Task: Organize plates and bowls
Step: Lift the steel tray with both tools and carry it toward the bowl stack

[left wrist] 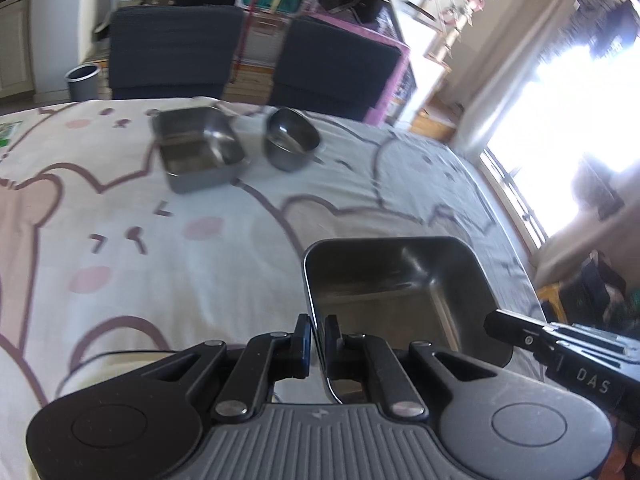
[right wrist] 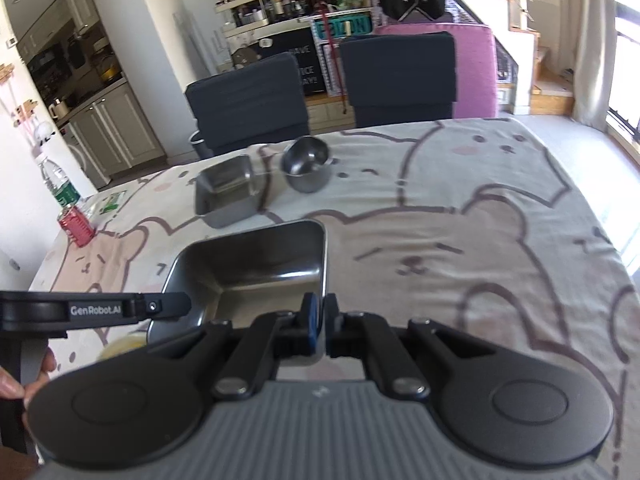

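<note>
While both tongs grip tray [right wrist: 256, 264], second tray [right wrist: 226, 196], bowl [right wrist: 307, 170] beyond.

Left gripper [left wrist: 317, 328] is seen closed, pads pinched on a thin metal rim, pitched downward. Right gripper [right wrist: 322, 308] is likewise closed on the opposite rim, pitched downward. Fingers of a hand [right wrist: 24, 376] are seen wrapped on the left gripper's handle.
</note>
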The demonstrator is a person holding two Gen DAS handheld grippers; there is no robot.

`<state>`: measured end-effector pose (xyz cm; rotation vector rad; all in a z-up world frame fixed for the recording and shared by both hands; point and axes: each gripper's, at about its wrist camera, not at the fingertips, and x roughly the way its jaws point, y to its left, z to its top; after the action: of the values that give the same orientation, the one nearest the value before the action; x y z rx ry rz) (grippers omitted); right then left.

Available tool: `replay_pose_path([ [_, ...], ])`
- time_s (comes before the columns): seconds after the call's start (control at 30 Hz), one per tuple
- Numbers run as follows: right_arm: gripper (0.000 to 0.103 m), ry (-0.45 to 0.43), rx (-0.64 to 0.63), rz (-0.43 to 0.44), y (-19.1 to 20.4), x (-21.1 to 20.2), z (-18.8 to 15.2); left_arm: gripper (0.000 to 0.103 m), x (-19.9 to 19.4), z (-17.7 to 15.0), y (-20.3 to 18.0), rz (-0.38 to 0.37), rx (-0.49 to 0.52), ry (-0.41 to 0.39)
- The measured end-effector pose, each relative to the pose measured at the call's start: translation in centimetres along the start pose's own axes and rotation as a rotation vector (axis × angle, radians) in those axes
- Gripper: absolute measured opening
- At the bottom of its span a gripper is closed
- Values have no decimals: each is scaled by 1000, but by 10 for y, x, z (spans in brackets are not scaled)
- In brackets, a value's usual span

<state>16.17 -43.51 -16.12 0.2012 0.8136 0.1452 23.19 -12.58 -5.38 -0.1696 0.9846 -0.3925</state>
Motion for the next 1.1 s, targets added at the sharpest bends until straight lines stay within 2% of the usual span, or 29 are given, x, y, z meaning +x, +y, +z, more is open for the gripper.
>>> replay_pose_path([
  [0.17, 5, 1, 22, -5, -29, -20, -15, 7, 11, -11, -21, -48, 23, 40],
  [0.4, 5, 29, 34, -73, -49, -24, -29, 8, 30, -29, -47, -42, 86, 106],
  [0.83, 5, 107, 8, -127, -60, -11, -38, 9, 65, -48, -63, 17, 154, 184],
  [1.1, 6, 138, -7, -142, -59, -4, -39, 9, 75, -53, -67, 45, 179, 198],
])
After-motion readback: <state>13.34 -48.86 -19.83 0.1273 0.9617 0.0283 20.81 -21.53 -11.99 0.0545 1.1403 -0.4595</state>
